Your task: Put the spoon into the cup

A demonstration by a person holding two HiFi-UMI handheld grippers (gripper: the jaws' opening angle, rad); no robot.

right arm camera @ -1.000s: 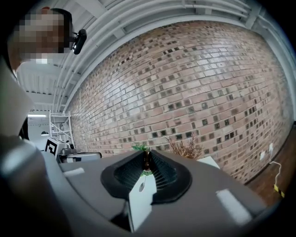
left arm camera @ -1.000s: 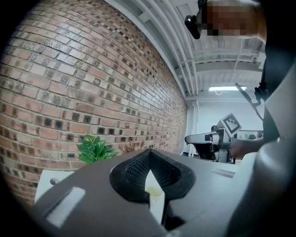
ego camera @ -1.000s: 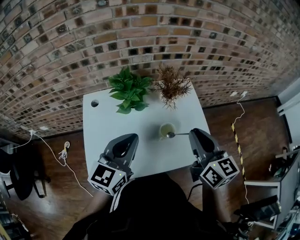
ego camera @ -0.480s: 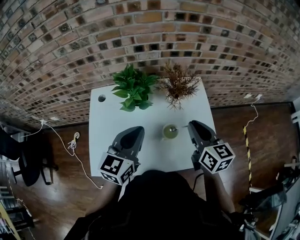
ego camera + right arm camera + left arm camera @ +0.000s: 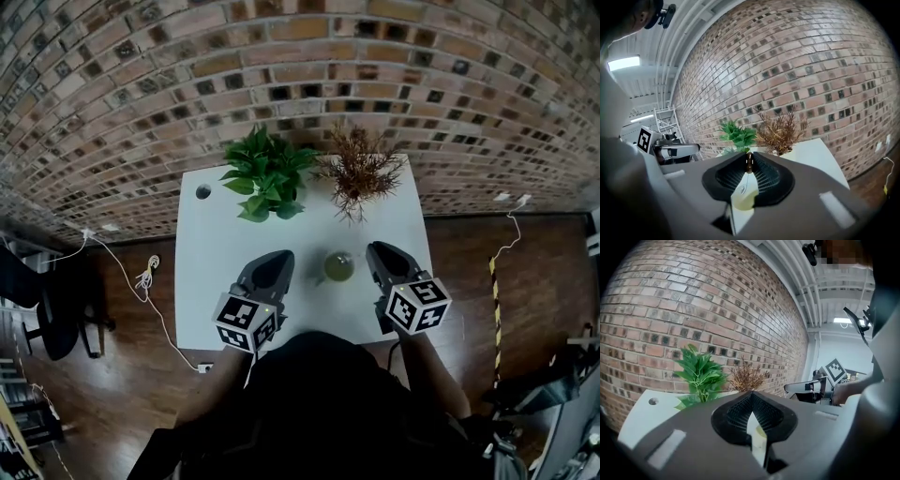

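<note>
Right gripper view: right tool (image 5: 749, 157) pinching mostly hidden spoon (image 5: 749, 164); left tool (image 5: 752, 393) pressed together

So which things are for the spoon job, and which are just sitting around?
For the job: spoon, cup, right gripper pinching the spoon.
Just sitting around: green plant, dried brown plant, white cable on the floor.

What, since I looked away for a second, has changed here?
The right gripper, shut on the spoon, moved closer to the cup, carrying the spoon further into it. The left gripper, shut and empty, also edged nearer. The cup, green plant and dried plant stayed put.
</note>
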